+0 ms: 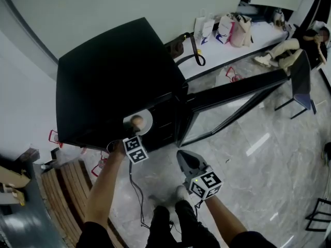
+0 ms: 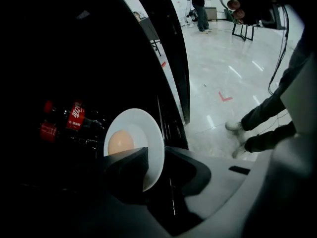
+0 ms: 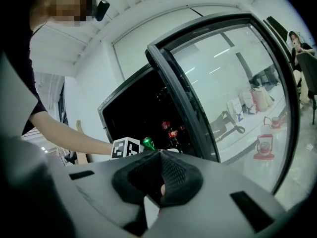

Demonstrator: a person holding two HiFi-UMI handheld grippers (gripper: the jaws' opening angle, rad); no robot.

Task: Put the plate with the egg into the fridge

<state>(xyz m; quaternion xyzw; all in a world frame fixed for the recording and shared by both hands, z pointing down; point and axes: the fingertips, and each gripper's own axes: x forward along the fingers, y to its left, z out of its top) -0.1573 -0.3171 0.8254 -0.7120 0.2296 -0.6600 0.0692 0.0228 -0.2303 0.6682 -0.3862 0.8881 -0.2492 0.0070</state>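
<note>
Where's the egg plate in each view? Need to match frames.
Head view: plate left of centre, at the black fridge opening, just above the left claw.
Left gripper view: plate left of centre, rim between that claw's jaws.
Right gripper view: can't make it out.
Shared landmark: the black fridge, in all three.

Polished grey marble floor is reflecting streaks of overhead light. A plain white wall is running along the far side. A long white ledge is carrying paper bags and a dark handbag. A black chair is standing near it; a slatted wooden bench is sitting at lower left.
</note>
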